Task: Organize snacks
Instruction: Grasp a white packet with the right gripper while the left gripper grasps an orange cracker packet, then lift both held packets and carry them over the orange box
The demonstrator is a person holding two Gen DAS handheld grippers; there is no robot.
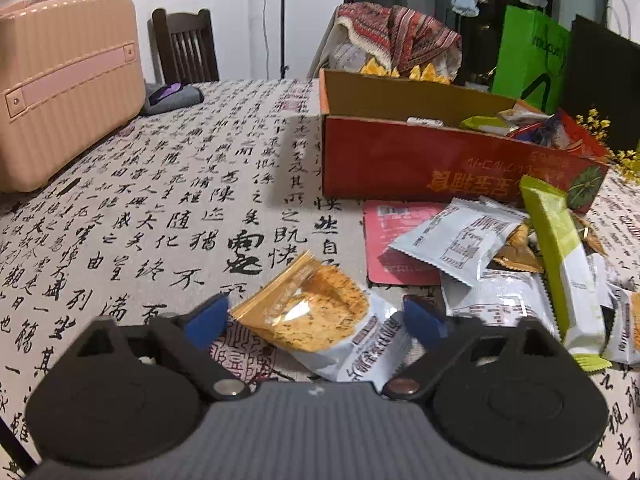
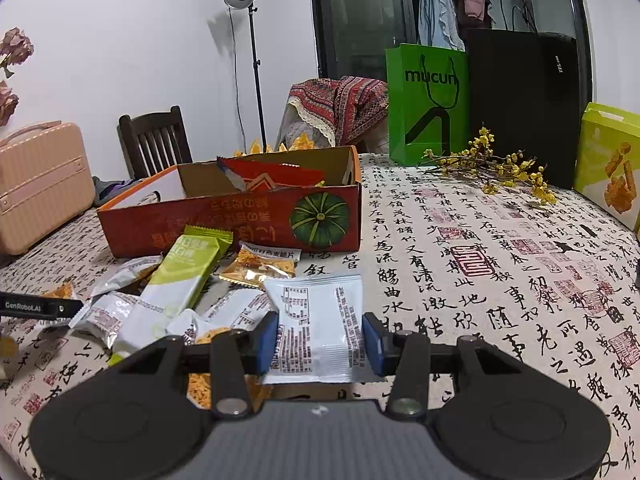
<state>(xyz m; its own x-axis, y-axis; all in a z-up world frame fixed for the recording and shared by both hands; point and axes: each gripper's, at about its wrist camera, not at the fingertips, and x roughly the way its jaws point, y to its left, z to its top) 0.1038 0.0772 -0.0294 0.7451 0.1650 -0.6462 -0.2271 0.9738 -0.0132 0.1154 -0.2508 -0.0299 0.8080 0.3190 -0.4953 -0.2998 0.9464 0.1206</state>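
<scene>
Squarely between right hand-held gripper [image 2: 320,342] pads: white packet [image 2: 318,320]

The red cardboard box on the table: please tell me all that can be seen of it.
The red cardboard box is long, low and open-topped, red outside with upside-down yellow lettering and a green pumpkin picture, plain brown inside. It stands on the calligraphy tablecloth, behind the loose snack pile. Several wrapped snacks, among them a red packet, already lie inside. Neither gripper touches it.

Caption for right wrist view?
Right gripper closed on white snack packet, facing red pumpkin box.
</scene>
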